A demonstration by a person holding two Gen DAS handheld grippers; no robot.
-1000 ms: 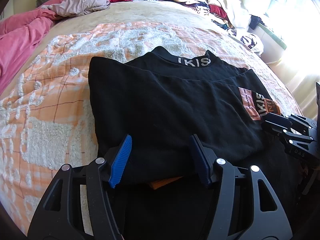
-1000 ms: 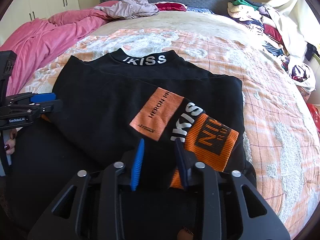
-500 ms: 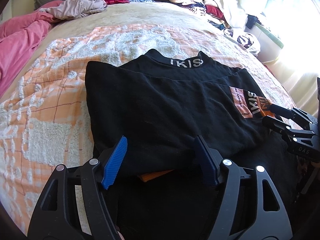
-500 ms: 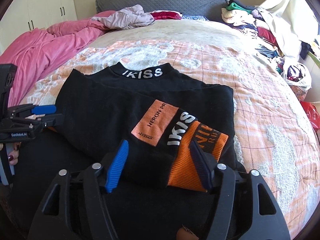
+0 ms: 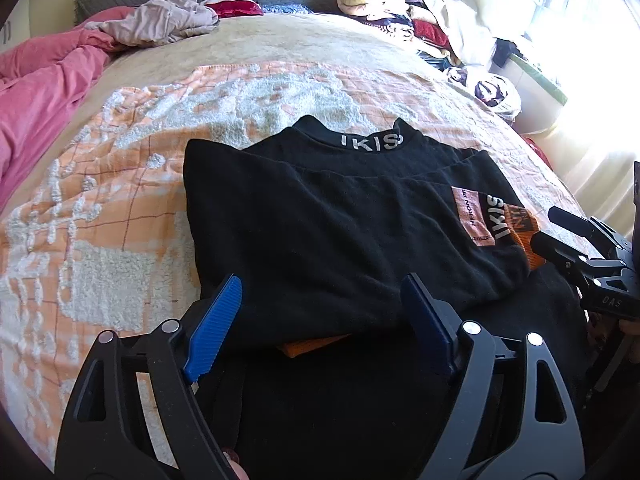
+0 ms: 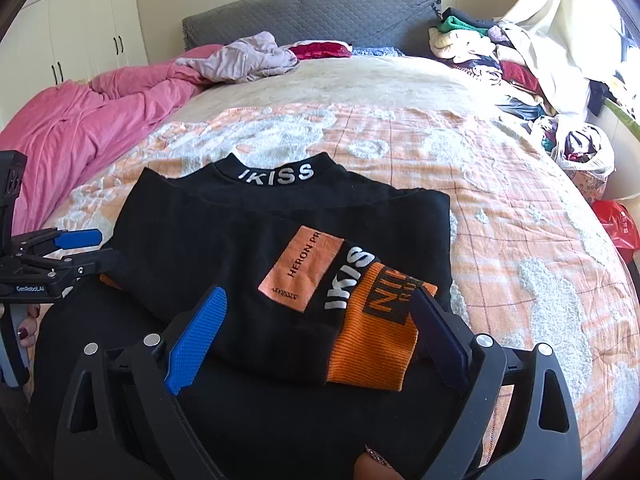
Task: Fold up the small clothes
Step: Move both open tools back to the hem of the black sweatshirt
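We see left gripper (image 5: pixel 320 320) fingers (image 5: pixel 216 320) spread wide over near edge of black top (image 5: pixel 320 232), gripping nothing. Right gripper (image 6: pixel 316 332) fingers (image 6: pixel 198 332) also wide, straddling orange cuff (image 6: pixel 372 348), pads clear of cloth. Both have just been opening; right was near pinching cuff second ago. Top lies folded on orange blanket (image 6: pixel 520 220) on bed; pink duvet (image 6: pixel 80 128) left of top, clothes pile (image 6: pixel 500 52) beyond it, right; wardrobe (image 6: pixel 80 28) behind duvet.
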